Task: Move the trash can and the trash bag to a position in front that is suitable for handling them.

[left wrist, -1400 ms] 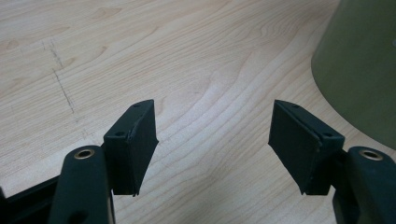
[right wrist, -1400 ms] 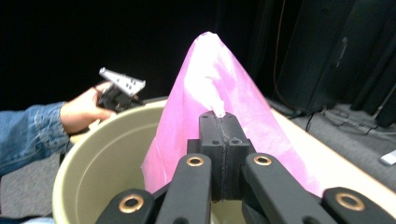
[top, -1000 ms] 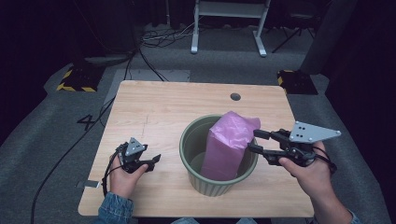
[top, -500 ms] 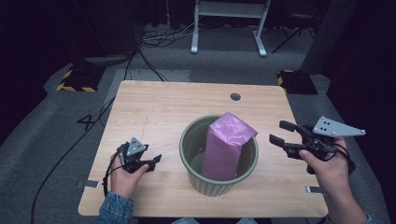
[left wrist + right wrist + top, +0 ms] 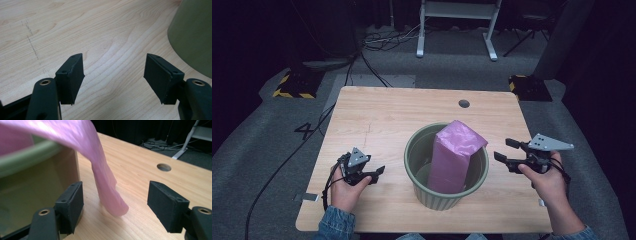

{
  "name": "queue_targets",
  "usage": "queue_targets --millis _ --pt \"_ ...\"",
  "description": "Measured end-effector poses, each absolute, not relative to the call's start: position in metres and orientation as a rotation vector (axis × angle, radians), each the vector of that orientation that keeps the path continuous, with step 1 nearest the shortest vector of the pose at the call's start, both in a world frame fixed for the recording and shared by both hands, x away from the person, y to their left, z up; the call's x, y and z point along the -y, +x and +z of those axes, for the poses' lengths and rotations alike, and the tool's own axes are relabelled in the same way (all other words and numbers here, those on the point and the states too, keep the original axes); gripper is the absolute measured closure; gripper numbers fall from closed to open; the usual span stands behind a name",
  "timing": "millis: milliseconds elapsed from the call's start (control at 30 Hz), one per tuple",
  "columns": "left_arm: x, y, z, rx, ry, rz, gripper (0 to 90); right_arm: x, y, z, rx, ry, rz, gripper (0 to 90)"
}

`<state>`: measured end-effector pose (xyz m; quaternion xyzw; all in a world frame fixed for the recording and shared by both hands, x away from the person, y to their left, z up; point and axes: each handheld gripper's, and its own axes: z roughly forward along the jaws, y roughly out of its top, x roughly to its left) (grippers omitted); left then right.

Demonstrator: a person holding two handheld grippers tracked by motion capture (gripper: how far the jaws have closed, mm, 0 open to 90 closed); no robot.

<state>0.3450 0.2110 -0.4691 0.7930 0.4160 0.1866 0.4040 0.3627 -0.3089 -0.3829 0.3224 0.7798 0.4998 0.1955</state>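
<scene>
A pink plastic bag (image 5: 457, 155) stands upright in the green round bin (image 5: 414, 150) at the table's front middle. In the right gripper view a fold of the bag (image 5: 105, 182) hangs over the bin's rim (image 5: 32, 155) toward the wood. My right gripper (image 5: 503, 149) is right of the bin. Its jaws have just been opening and now stand wide, with the pink fold ahead between them (image 5: 115, 200) and untouched. My left gripper (image 5: 377, 175) rests low on the table left of the bin, open (image 5: 113, 75) over bare wood, with the bin's wall (image 5: 195, 37) at its right.
The wooden table (image 5: 377, 115) has a round cable hole (image 5: 464, 103) at the back right. Bare wood lies behind and to both sides of the bin. Beyond the table are grey floor, cables and a white stand's legs (image 5: 457, 30).
My right gripper let go of the bag's top, opened, and moved right and down away from the bin. The bag stays standing in the bin. The left gripper kept still.
</scene>
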Motion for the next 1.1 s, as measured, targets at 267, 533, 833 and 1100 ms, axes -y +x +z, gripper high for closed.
queue_targets --millis 267,533,833,1100 --pt "-0.213 0.344 -0.469 -1.057 1.999 0.476 32.2 0.298 0.382 -0.417 -2.217 0.929 1.379 28.1" --pt "-0.218 0.340 -0.472 -1.072 2.006 0.475 32.2 0.283 0.394 -0.437 -2.252 0.927 1.395 27.2" --pt "-0.228 0.333 -0.471 -1.098 1.992 0.492 32.3 0.269 0.408 -0.445 -2.319 0.829 1.450 83.0" --pt "-0.225 0.333 -0.468 -1.086 1.989 0.490 32.3 0.274 0.407 -0.408 -2.207 0.780 1.521 90.0"
